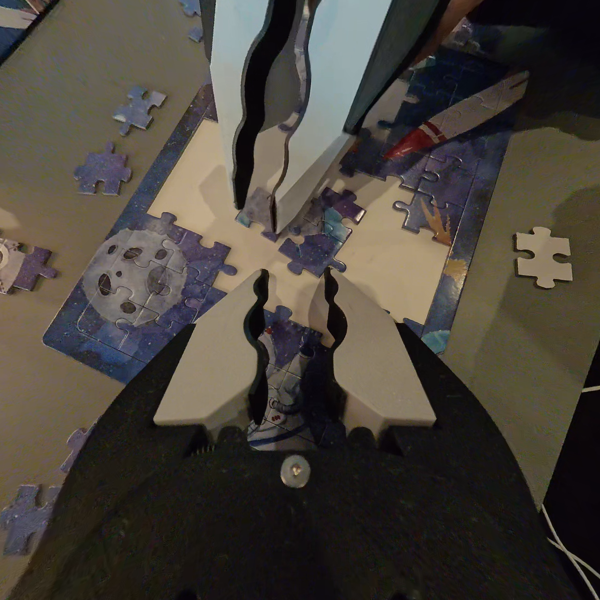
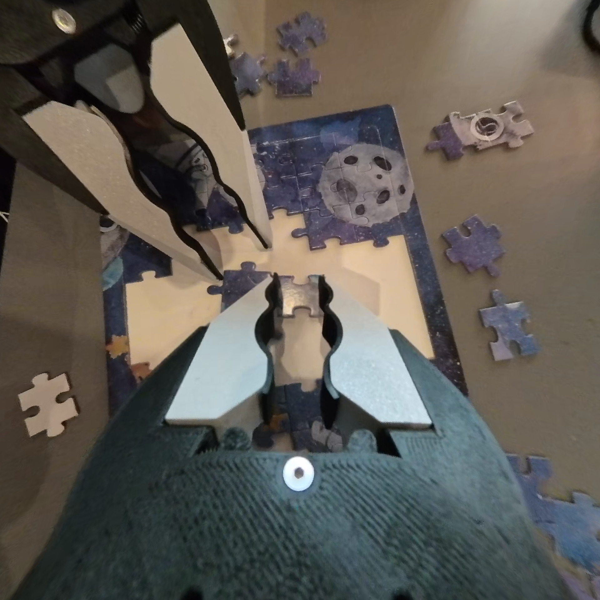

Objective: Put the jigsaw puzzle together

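No legible writing, brand, number or sign anywhere: only printed space pictures on the puzzle pieces, nothing readable on either view.

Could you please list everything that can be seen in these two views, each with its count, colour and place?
Puzzle tray: one, dark blue rim and cream floor, middle of the table.
Fitted pieces: many, blue-purple, showing a grey moon, a rocket and an astronaut, along the tray's edges.
Small cluster: one, purple and blue, on the tray's bare middle.
Loose pieces: at least seven, blue-purple, on the table around the tray.
Face-down piece: one, white, on the table beside the tray.
Held piece: one, looks grey, between the right gripper's fingers.
Table: one, grey-brown.
Left gripper: open, empty, over the tray.
Right gripper: shut on the held piece.
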### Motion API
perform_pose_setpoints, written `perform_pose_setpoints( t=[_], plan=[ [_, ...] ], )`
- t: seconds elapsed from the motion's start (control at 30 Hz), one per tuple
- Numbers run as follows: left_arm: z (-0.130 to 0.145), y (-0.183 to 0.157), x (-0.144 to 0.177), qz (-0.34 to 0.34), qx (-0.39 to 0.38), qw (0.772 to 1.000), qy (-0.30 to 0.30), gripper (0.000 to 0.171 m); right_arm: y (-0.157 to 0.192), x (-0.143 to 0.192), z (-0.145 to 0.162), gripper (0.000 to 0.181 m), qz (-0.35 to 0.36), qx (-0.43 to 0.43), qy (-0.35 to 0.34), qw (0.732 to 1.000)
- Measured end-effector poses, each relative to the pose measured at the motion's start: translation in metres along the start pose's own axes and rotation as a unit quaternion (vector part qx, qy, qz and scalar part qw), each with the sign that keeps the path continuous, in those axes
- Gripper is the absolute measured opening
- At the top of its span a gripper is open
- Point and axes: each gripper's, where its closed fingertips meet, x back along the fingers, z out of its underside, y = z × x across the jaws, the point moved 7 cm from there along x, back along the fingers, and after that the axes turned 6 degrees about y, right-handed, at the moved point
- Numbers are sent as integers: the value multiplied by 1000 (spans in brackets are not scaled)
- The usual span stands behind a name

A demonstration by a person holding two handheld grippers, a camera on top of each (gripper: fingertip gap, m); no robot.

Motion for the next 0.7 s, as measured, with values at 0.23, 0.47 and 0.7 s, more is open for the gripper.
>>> perform_pose_setpoints(
  t=[0.23,0.47,0.7],
  plan=[
    [0,0,0,0,0,1000,0,34,-3,2,4,23,-3,-8,9,1000],
    [0,0,0,-1,0,1000,0,34,-2,7,12,16,-58,-35,22,997],
    [0,0,0,-1,-1,1000,1,34,2,7,14,22,-100,-62,31,993]
  ],
)
